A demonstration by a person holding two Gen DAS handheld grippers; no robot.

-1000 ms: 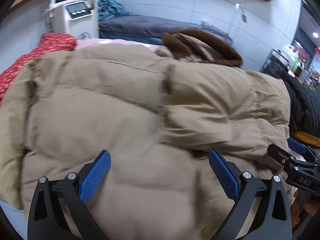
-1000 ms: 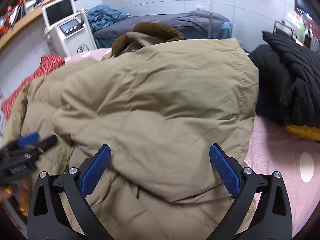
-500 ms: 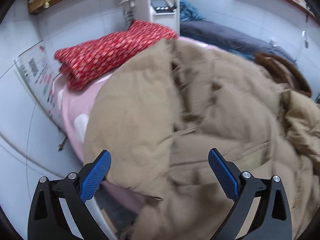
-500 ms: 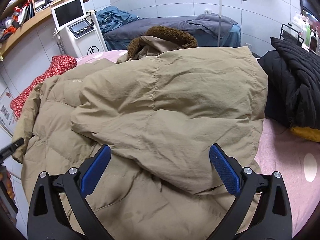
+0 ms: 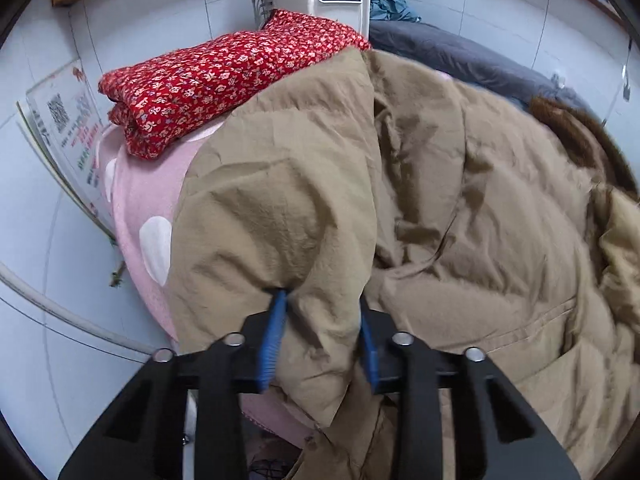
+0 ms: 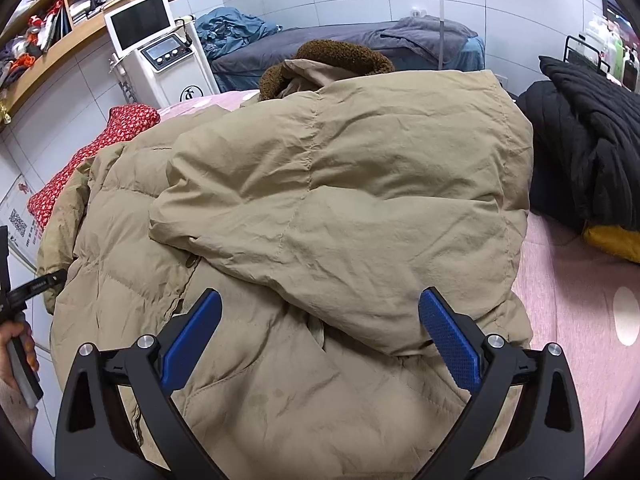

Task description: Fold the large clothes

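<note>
Covering most of both frames, the tan padded coat (image 6: 344, 184) lies spread over a pink bedcover (image 6: 572, 300) with white dots. Its shell is matte, finely creased fabric, quilted into soft puffed panels with stitched seams. One broad panel is folded across the body and fills the centre of the right wrist view. A collar of brown curly fleece (image 6: 340, 54) sits at the upper centre of that frame.

At the lower centre of the left wrist view, the left gripper (image 5: 322, 332) is closing on a bunched fold at the coat's edge; puffed fabric sits between the blue textured pads (image 5: 272, 340) and bulges above them. The edge hangs over the bed's side there.

The right gripper (image 6: 320, 344) stands wide apart at the bottom of its own view, above the coat, with nothing pinched between its ribbed blue pads (image 6: 450, 340). Whether the tips touch the fabric cannot be told.

Outward: a folded red floral cloth (image 5: 224, 80) lies on the bedcover at the upper left of the left view, just beside the coat. A black ribbed garment (image 6: 588, 136) is heaped at the right edge of the right view, with a mustard-yellow piece (image 6: 612, 240) under it. A white machine (image 6: 160, 60) with a screen stands at the upper left, and a second bed with grey bedding (image 6: 360, 42) lies behind. A hand (image 6: 16, 344) grips the left tool's handle at the lower left edge.
</note>
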